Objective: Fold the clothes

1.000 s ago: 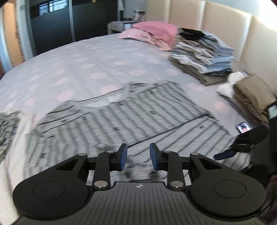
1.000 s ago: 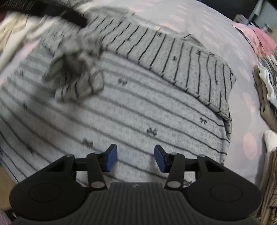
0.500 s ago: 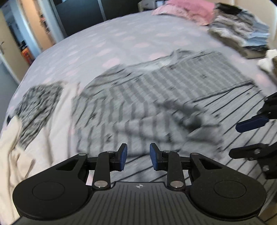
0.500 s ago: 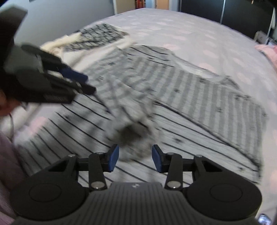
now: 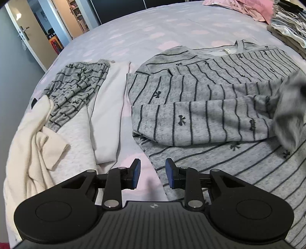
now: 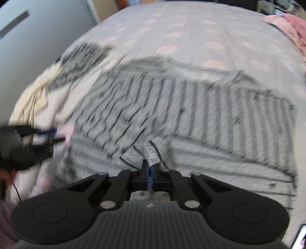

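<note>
A bed (image 5: pixel 145 36) covered in a pale lilac sheet with pink dots fills both views. An open doorway (image 5: pixel 38 36) is seen far left, and dark wardrobe doors at the far edge. A stack of folded clothes (image 5: pixel 288 26) and a pink garment (image 5: pixel 246 7) are placed at the far right. A phone (image 6: pixel 301 238) is glimpsed at the near right corner of the right wrist view.

The left gripper (image 5: pixel 153 173) is held with its jaws moderately apart and nothing between them, just above the bare sheet at the near left edge of the striped top (image 5: pixel 200 118). The right gripper (image 6: pixel 149 173) is closed tight, with a cuffed sleeve end (image 6: pixel 147 151) of the top pinched between its blue pads.

The striped top is spread across the middle and right of the bed, grey with thin dark stripes and small bow prints, neckline far. One sleeve is laid folded across the body toward the right. The right wrist view is blurred. To the left, grey checked trousers (image 5: pixel 76 90) and cream and white clothes (image 5: pixel 38 145) are piled loosely.
</note>
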{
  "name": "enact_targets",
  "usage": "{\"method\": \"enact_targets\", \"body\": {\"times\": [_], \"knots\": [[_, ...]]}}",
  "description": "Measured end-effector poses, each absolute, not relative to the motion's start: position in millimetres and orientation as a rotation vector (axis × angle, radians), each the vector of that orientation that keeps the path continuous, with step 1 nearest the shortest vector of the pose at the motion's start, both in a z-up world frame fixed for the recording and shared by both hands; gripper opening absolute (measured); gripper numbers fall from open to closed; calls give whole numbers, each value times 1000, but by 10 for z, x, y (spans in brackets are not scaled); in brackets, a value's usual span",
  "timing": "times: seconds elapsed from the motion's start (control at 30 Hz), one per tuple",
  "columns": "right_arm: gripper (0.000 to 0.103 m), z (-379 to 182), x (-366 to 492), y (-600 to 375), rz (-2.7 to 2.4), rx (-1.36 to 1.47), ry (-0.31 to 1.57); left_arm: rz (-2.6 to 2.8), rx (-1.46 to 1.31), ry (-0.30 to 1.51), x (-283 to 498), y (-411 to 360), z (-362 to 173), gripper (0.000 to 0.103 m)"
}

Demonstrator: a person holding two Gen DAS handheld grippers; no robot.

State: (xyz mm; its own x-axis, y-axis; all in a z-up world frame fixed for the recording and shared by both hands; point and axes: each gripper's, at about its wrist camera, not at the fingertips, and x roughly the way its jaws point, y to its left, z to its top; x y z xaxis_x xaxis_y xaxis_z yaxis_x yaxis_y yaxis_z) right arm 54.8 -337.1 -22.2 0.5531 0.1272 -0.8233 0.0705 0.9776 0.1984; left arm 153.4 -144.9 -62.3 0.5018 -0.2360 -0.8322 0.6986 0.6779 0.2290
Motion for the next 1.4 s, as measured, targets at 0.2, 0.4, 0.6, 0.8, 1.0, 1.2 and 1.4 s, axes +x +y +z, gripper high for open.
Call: {"method": "enact_targets", "body": {"times": [0.2, 0.4, 0.6, 0.8, 1.0, 1.2, 1.4], "knots": [[2, 64, 573, -3986, -77, 340, 885, -619, 553, 884, 1652, -1476, -680, 26], [8, -160, 783, -4611, -288, 320, 910, -607, 565, 892, 1729, -1568, -783, 26], [20, -561, 825, -4919, -429, 348, 999, -649, 563, 866, 1708, -1669, -785, 26], [29, -669, 712, -4900, -365, 336, 1020, -666, 571, 854, 1696, -1836, -789, 26], [31, -930, 740, -5172, -379, 505, 1088, -677, 448, 875, 1811, -1906, -625, 26], [40, -1194, 669, -5280, -377, 796, 1067, -666, 397, 874, 1816, -2024, -487, 26], [5, -1199, 652, -5311, -497, 804, 952, -667, 401, 852, 1768, -2115, -417, 26]]}}
